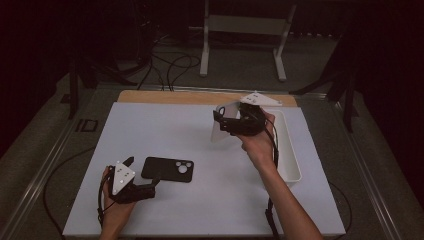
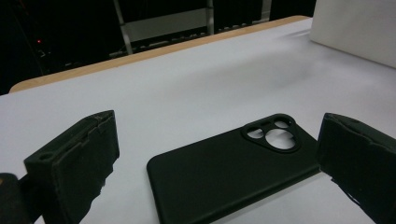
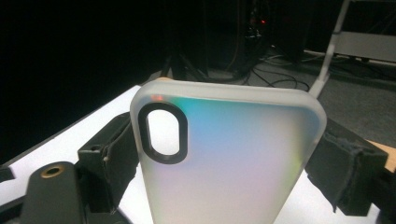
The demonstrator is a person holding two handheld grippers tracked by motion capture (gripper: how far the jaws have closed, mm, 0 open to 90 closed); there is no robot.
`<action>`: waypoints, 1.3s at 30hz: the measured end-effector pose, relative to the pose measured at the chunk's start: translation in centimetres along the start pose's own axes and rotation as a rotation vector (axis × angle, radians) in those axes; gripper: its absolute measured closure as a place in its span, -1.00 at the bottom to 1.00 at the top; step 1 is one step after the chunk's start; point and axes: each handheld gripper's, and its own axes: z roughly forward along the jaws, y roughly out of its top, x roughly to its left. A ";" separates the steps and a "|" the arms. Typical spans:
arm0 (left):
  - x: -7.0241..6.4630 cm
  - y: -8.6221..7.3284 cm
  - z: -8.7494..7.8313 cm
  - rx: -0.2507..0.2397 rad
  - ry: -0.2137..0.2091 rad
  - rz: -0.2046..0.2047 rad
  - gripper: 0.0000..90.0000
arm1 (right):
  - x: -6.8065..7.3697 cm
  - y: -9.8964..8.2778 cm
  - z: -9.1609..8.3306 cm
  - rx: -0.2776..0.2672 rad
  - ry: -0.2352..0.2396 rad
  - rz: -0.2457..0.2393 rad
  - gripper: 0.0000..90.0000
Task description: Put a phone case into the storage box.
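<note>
- A frosted translucent phone case (image 3: 224, 158) with a black-rimmed oval camera opening is clamped between the jaws of the right gripper (image 1: 227, 121), one pad against each long edge.
- In the high view this case (image 1: 223, 120) is held above the white table mat (image 1: 200, 210), near the far right part of the table, with its flat face turned toward the left.
- The person's right hand (image 1: 257, 137) holds that gripper just beside a long white tray (image 1: 292, 150) lying along the mat's right edge.
- A black phone case (image 1: 168, 169) lies flat on the mat at the near left, its camera cutouts toward the right in the high view.
- The left gripper (image 1: 142, 175), in the left hand (image 1: 117, 207), rests low by that case; its jaws stand wide apart, with the black case (image 2: 233, 170) lying between them, untouched.
- A wooden table edge (image 1: 200, 96) shows beyond the mat.
</note>
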 end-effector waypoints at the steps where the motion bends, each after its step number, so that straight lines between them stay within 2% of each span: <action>1: 0.0 0.0 0.0 0.000 -0.001 0.002 -0.99 | -0.2 0.1 0.1 -0.001 -0.003 0.003 -0.63; 9: 0.0 0.0 0.0 -0.006 -0.001 0.002 -0.99 | -1.6 0.8 0.4 -0.011 -0.035 0.001 -0.63; 13: 0.0 0.0 0.0 -0.006 0.001 0.000 -0.99 | -2.7 0.9 0.2 -0.021 -0.042 0.027 -0.63; 25: 0.0 0.0 0.0 -0.006 -0.002 0.001 -0.99 | -4.9 1.7 0.1 -0.026 -0.106 0.020 -0.63; 27: 0.0 0.0 0.0 -0.005 -0.003 0.001 -0.99 | -5.5 1.7 0.1 -0.021 -0.128 0.019 -0.63; 31: 0.0 0.0 0.0 -0.002 -0.003 0.002 -0.99 | -6.2 1.7 0.1 -0.021 -0.150 0.036 -0.63; 32: 0.0 0.0 0.0 -0.004 -0.003 0.001 -0.99 | -6.8 1.7 0.0 -0.019 -0.162 0.043 -0.63; 39: 0.0 0.0 0.0 -0.004 -0.004 0.002 -0.99 | -8.2 1.8 -0.2 -0.014 -0.204 0.052 -0.63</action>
